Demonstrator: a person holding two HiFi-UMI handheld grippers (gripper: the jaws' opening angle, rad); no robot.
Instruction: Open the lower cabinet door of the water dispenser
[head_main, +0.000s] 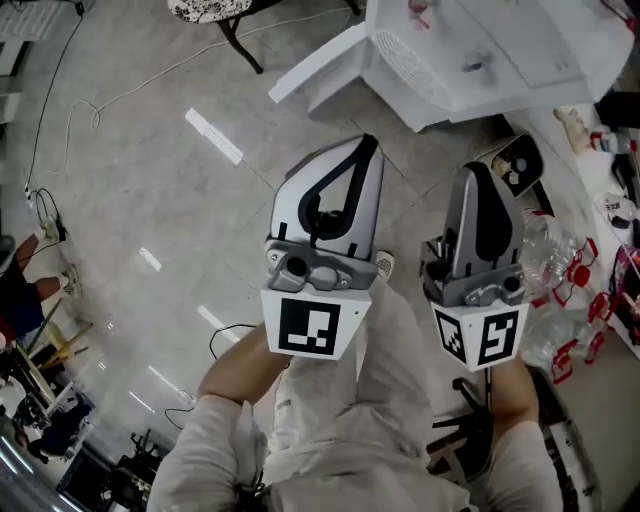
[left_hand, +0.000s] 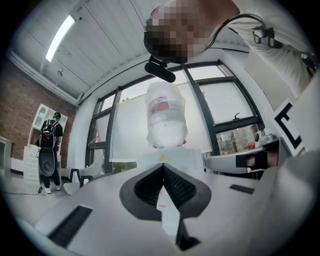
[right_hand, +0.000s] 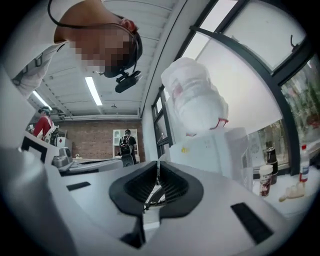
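**Item 1, left gripper** (head_main: 362, 148): L side of the head view, pointing fwd at about level. Jaws are together w/ nothing btwn them. Part them before you go for any edge or handle.

**Item 2, water dispenser** (head_main: 470, 60): white body ahead of both grippers and well apart from them. An upturned water bottle (left_hand: 165, 112) sits on top, dead centre in the left gripper view.

**Item 2a, lower cabinet door**: no view shows it. Both gripper views cut off just below the dispenser's top, and the head view sees the unit from above. It's prob. low on the front, so you'd need to drop one gripper and bring it fwd until the door's free edge or pull sits btwn the opened jaws. Find the hinge side first, then swing the door along its arc rather than pulling straight back.

**Item 3, right gripper** (head_main: 482, 172): R of centre and also about level. Jaws are closed and empty. The dispenser sits R of its centre line, so square up before you approach.

**Item 4, clear plastic bottles** (head_main: 560, 295): red caps, low at the R edge, beside the right gripper. Keep clear of them when you go down.
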